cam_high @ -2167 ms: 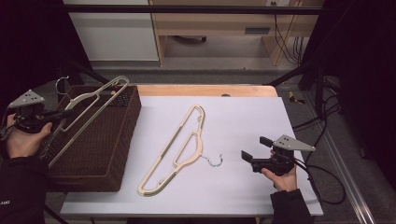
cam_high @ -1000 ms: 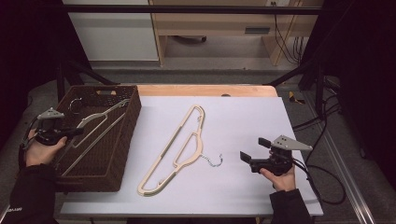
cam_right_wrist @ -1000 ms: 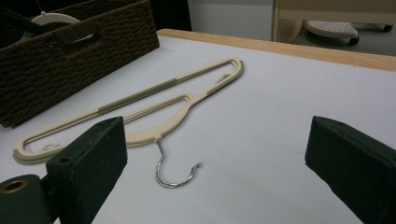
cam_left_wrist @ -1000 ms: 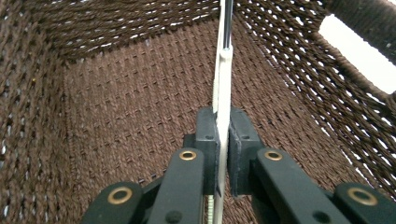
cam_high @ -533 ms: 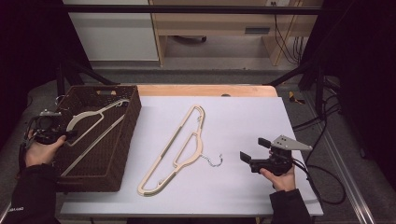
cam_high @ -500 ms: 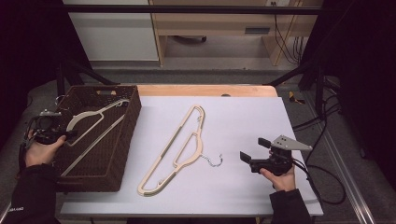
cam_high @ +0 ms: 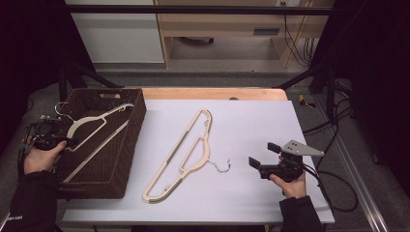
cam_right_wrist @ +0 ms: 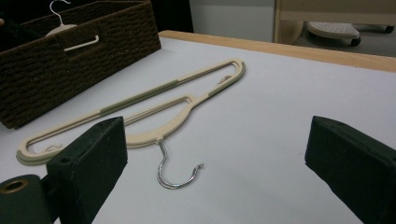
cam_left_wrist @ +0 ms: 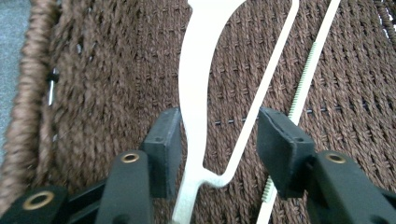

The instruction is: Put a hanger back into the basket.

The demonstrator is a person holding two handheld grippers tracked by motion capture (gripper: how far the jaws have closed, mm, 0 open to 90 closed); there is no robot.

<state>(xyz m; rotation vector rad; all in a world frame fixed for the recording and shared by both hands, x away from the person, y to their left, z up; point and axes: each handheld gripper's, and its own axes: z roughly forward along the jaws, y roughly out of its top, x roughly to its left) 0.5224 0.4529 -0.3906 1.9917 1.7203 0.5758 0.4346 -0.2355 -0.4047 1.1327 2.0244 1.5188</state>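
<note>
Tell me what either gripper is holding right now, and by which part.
Nothing is held. The left gripper has just been opening; the white hanger in the basket lies between its jaws, unpressed, near the neck. The right gripper is open and empty.

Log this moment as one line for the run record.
left gripper: jaws just opening, hanger between them in basket | right gripper: open over table
</note>
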